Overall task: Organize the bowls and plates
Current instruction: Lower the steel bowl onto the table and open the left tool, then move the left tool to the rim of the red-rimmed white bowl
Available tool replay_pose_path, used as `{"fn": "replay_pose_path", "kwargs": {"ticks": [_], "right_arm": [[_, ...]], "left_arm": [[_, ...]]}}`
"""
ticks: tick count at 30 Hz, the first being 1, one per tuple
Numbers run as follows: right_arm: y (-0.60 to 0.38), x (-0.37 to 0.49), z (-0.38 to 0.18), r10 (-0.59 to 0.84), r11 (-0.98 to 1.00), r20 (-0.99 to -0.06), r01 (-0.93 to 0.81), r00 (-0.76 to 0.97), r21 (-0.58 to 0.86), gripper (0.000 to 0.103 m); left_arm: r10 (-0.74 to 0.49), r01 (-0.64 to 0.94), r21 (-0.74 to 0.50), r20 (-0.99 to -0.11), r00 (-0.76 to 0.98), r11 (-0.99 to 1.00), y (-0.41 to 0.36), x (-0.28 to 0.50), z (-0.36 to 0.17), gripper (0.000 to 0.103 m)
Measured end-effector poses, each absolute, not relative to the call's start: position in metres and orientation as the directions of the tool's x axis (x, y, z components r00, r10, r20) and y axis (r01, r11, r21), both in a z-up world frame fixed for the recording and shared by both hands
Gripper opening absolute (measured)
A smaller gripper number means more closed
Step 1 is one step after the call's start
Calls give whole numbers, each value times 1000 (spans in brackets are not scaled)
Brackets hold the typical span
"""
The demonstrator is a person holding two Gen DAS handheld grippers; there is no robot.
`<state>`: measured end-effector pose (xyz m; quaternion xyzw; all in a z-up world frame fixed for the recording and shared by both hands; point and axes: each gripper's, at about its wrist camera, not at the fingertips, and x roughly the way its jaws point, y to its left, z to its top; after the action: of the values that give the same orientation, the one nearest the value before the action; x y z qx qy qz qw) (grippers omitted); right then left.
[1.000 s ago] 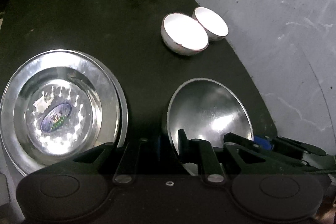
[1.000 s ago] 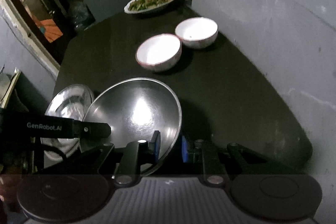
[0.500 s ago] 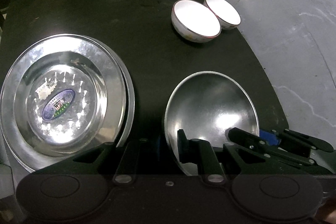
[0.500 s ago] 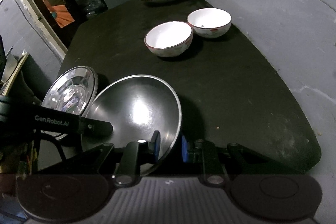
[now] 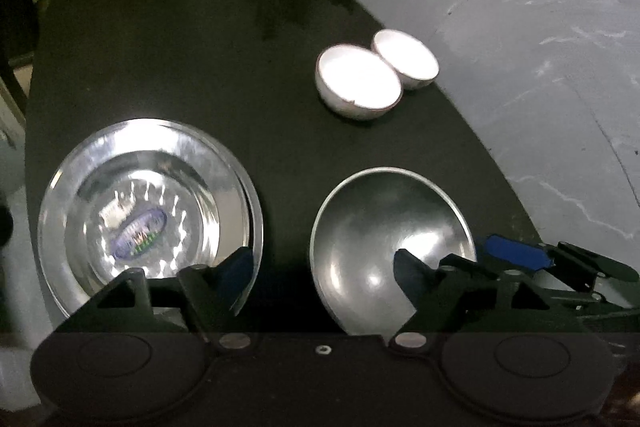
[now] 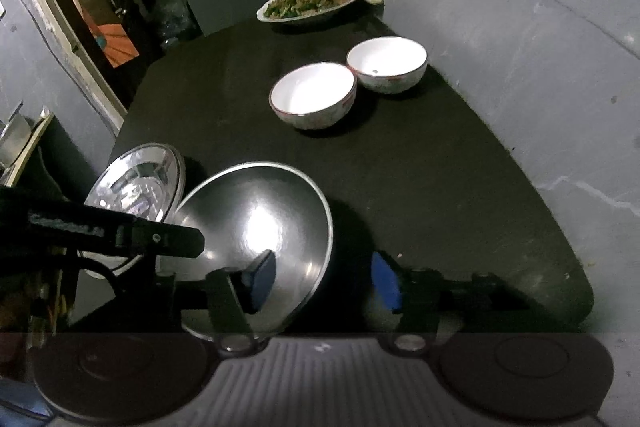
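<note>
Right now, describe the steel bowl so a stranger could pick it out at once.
Start at the black table, which runs along a grey wall. On its near edge, right of the stacked flat steel plates, sits the steel bowl. Unlike the two smaller white bowls farther back, it is deep, round-bottomed, empty bare metal.

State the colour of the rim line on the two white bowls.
A thin dark reddish-brown line rings the rim of each white bowl, clearest in the right wrist view.
</note>
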<state>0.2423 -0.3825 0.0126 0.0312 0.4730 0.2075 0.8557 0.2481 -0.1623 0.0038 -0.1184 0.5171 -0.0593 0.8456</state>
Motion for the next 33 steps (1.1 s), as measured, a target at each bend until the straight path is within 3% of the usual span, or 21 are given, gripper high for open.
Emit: {"fn": "replay_pose_path", "kwargs": {"ticks": [2,9,14,33], "right_arm": [[-385,241,16,385,913,-790,-322,478,250,70],[-391,234,27,374,920,-769,-313,519,237,91],[-398,230,36,357,930,-754,-286,552,231,102],[-403,239,27,317,948,-732,-174,602,267,103]], "left_arm": [[-232,-7,-268,-847,479,963,-162,245,10,81],[-225,-25,-283,-808,544,959,-158,238,23,101],[-229,-41,-301,-798,558,953,-157,240,25,102],[-227,-142,-367,-790,570,919,-118,265,21,102]]}}
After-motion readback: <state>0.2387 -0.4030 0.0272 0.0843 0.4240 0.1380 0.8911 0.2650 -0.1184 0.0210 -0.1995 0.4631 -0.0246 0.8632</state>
